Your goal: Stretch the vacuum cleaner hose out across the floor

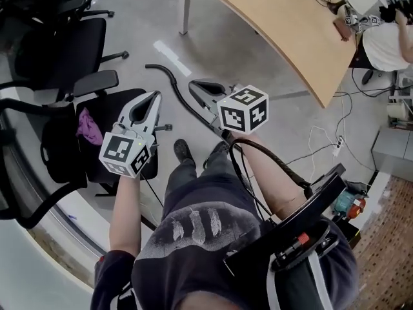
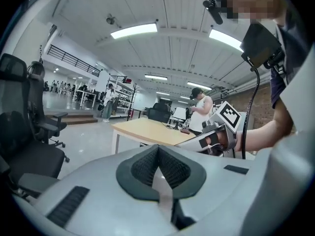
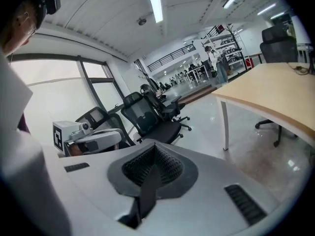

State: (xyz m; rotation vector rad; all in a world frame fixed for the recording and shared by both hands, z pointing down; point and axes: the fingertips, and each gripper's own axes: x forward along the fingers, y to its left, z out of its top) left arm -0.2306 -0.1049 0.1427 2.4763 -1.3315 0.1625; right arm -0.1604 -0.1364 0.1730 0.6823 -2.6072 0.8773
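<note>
A thin black vacuum hose (image 1: 181, 96) lies in a curve on the grey floor ahead of the person's feet, and its near end runs under the right gripper. Both grippers are held up above the floor, side by side and clear of the hose. My left gripper (image 1: 155, 96) (image 2: 158, 154) is shut with nothing between its ribbed pads. My right gripper (image 1: 194, 84) (image 3: 154, 154) is shut and empty too. Each gripper view looks level across the office and shows the other gripper: the right gripper (image 2: 216, 134) and the left gripper (image 3: 86, 136). The hose is not in either gripper view.
Black office chairs (image 1: 71, 50) stand at the left, one with a purple cloth (image 1: 89, 126) on its seat. A curved wooden table (image 1: 290, 24) fills the upper right, with a seated person (image 1: 387, 41) behind it. White cables and a power strip (image 1: 335, 144) lie on the floor at the right.
</note>
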